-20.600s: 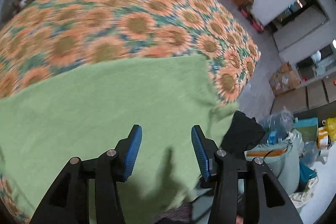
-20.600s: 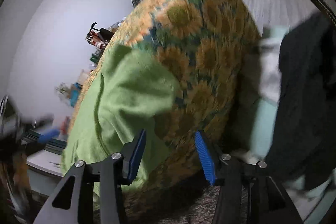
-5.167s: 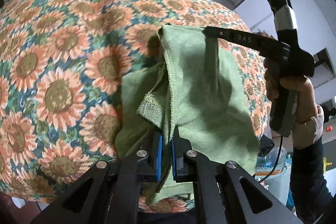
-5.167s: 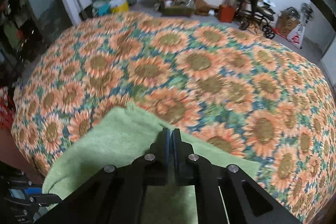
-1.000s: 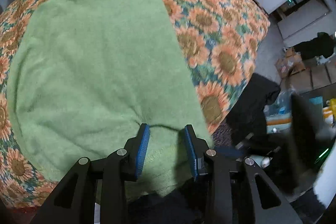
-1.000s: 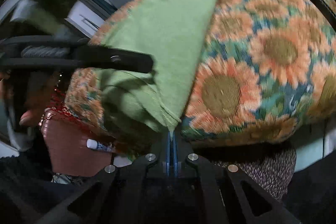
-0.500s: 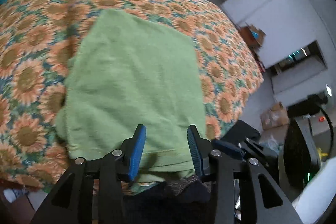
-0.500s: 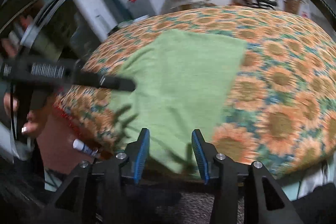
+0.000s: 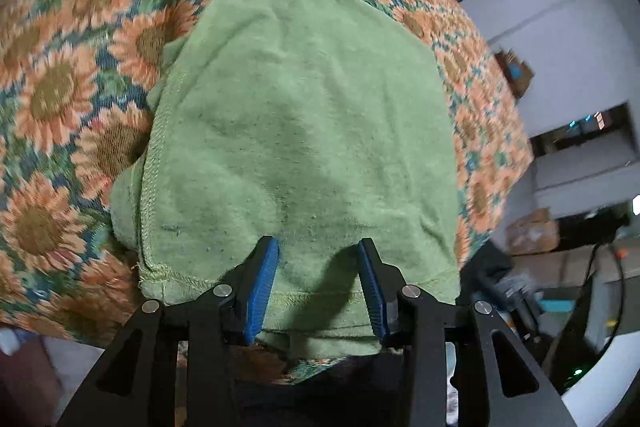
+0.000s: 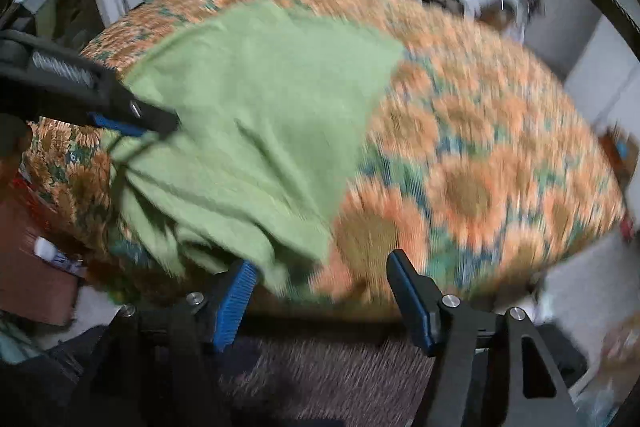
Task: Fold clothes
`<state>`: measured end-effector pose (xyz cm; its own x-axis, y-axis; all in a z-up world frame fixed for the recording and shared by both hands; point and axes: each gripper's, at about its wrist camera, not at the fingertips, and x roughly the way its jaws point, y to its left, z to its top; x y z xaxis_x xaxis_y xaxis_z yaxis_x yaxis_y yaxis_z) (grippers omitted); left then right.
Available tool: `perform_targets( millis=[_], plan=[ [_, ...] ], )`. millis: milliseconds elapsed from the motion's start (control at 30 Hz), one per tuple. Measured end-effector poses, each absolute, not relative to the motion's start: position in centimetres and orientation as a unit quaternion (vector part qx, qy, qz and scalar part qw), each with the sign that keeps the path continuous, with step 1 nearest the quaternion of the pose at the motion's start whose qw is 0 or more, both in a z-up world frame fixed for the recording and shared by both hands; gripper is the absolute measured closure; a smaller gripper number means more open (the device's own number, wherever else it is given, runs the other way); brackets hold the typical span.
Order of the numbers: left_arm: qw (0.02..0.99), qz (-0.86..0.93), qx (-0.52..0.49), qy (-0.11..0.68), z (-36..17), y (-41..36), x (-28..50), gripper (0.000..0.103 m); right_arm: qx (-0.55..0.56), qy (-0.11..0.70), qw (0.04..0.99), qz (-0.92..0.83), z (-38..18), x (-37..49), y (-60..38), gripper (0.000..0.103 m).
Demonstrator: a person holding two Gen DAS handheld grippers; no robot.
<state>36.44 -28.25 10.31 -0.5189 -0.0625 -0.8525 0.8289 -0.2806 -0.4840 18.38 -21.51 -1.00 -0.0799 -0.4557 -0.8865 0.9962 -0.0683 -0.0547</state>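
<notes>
i hold two grippers over a bed spread with a sunflower bedspread [image 9: 60, 95]. a green garment [image 9: 304, 131], soft and towel-like, lies folded on the spread near the bed's front edge, its stitched hem hanging a little over that edge toward me.

my left gripper [image 9: 318, 287] points down at the garment's near hem. its jaws stand partly apart, with the blue pads [image 9: 262, 283] just above the cloth and nothing pinched between them. in that view the garment fills the centre, stretching from 6 o'clock up toward 12, with a bunched layer peeking out at 9 o'clock.

my right gripper [image 10: 320, 301] hovers at the near right corner of the garment. its jaws have just been opening and now stand wide, with nothing between them; the corner lies loose at about 11 o'clock from the jaws. this view is blurred.

i judge that one fold has just been laid down and both corners let go. the next move likely calls for tidying the rumpled left side, or taking fresh hold of an edge for another fold.
</notes>
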Motion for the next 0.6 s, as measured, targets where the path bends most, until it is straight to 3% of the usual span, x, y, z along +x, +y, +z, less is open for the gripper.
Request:
perform_targets(
  millis=[33, 67, 100, 167, 233, 400, 467, 600],
  plan=[
    [0.312, -0.706, 0.371, 0.517, 10.2, -28.3, 36.6, 0.061, 0.366, 0.370, 0.575, -0.631, -0.7, 18.3, -21.2, 0.052],
    [0.311, -0.706, 0.369, 0.518, 10.2, -28.3, 36.6, 0.061, 0.358, 0.363, 0.588, -0.628, -0.1, 18.5, -20.8, 0.052],
    [0.311, -0.707, 0.370, 0.516, 10.2, -28.2, 36.4, 0.061, 0.345, 0.355, 0.603, -0.625, 0.7, 19.0, -20.5, 0.051],
    [0.312, -0.708, 0.372, 0.513, 10.2, -28.0, 36.3, 0.061, 0.319, 0.347, 0.627, -0.621, 1.9, 20.3, -20.6, 0.036],
    [0.313, -0.708, 0.373, 0.512, 10.2, -27.9, 36.2, 0.061, 0.291, 0.345, 0.649, -0.612, 2.7, 21.7, -20.9, 0.032],
    [0.309, -0.707, 0.372, 0.516, 10.2, -28.2, 36.4, 0.061, 0.219, 0.399, 0.656, -0.602, 1.7, 25.4, -21.8, 0.030],
    [0.305, -0.708, 0.369, 0.520, 10.1, -28.4, 36.7, 0.061, 0.220, 0.416, 0.624, -0.623, 0.7, 24.8, -22.2, 0.034],
    [0.297, -0.710, 0.364, 0.525, 10.0, -28.5, 36.9, 0.061, 0.302, 0.358, 0.597, -0.652, 1.2, 19.4, -21.1, 0.034]
  ],
)
